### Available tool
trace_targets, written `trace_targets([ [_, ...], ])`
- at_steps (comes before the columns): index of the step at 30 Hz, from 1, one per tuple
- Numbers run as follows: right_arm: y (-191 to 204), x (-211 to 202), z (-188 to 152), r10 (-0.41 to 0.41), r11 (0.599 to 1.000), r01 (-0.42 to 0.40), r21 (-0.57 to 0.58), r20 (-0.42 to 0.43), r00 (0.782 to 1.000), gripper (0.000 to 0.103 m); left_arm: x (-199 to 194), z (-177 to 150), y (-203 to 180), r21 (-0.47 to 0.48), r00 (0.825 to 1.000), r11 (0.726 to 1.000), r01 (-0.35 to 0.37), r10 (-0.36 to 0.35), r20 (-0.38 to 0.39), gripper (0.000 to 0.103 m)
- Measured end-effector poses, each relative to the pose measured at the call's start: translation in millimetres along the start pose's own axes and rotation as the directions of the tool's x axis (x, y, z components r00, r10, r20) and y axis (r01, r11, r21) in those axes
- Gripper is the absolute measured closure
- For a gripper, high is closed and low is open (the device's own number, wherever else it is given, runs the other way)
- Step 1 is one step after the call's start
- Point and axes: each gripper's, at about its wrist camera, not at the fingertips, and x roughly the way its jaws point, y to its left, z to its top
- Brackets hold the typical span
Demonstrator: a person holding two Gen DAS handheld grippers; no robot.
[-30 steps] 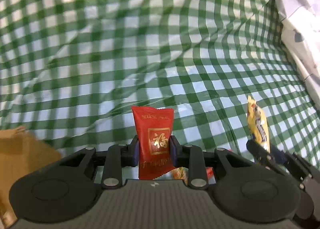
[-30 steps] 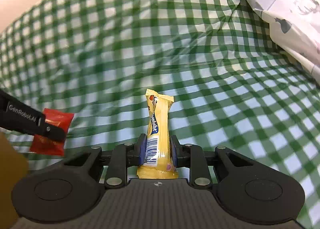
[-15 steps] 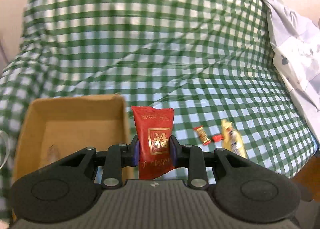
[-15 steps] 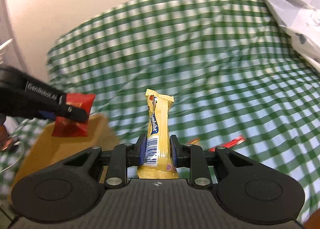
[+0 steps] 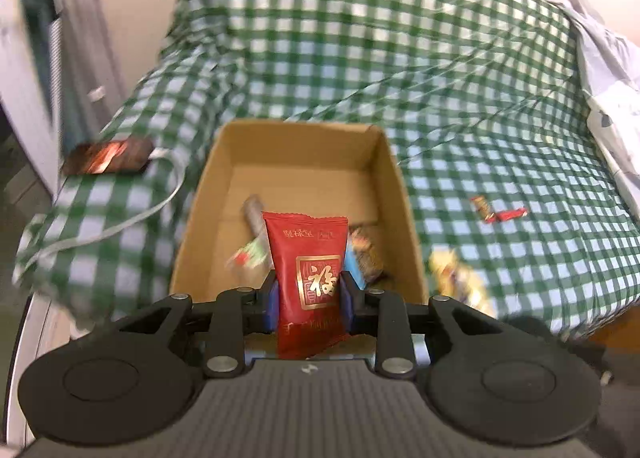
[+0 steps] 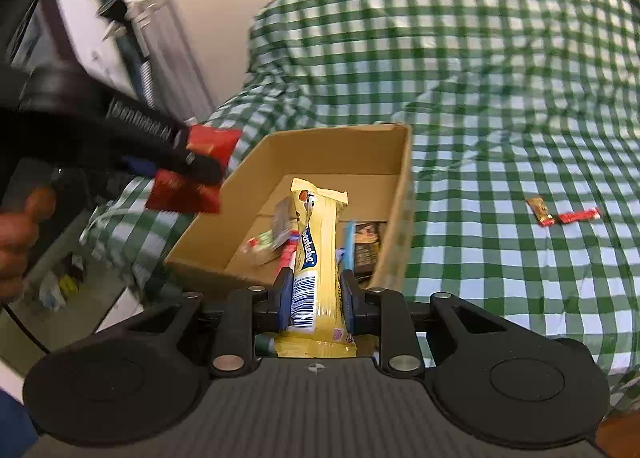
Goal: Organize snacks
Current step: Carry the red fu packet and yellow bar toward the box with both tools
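Note:
My left gripper (image 5: 307, 290) is shut on a red snack packet (image 5: 308, 258) with gold characters, held upright above the near end of an open cardboard box (image 5: 396, 193). My right gripper (image 6: 316, 290) is shut on a yellow snack bar (image 6: 318, 242), held upright over the same box (image 6: 400, 193). The box holds several wrapped snacks (image 5: 366, 254). The left gripper with its red packet (image 6: 188, 173) shows at the left of the right wrist view, above the box's left side. Two small red candies (image 5: 498, 209) lie on the green checked cloth right of the box.
A yellow wrapped snack (image 5: 460, 282) lies on the cloth beside the box's right wall. A dark phone-like object (image 5: 108, 155) with a white cable lies at the left. A white patterned cloth (image 5: 612, 69) is at the far right. A radiator and wall stand left.
Both grippers have pulled back and swung left with their snacks. The cardboard box has come into view and now sits under both of them.

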Motion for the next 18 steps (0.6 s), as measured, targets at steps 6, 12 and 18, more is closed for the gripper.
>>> trace_targets([
  [6, 21.9, -11.7, -0.8, -0.016, 0.999, 0.016, -0.028, 0.023, 1.000, 0.077, -20.2, -39.9, 27.0, -0.025, 1.000, 0.999, -0.026, 0.026, -0.002, 0.070],
  [12, 38.3, -16.5, -3.9, -0.043, 0.995, 0.046, -0.091, 0.031, 0.999, 0.077, -20.9, -48.5, 36.1, -0.042, 1.000, 0.999, -0.013, 0.013, 0.003, 0.070],
  [18, 39.7, -17.4, -4.5, -0.077, 0.993, 0.079, -0.089, 0.016, 0.997, 0.077, -17.4, -49.0, 34.8, -0.044, 1.000, 0.999, 0.013, -0.013, 0.003, 0.070],
])
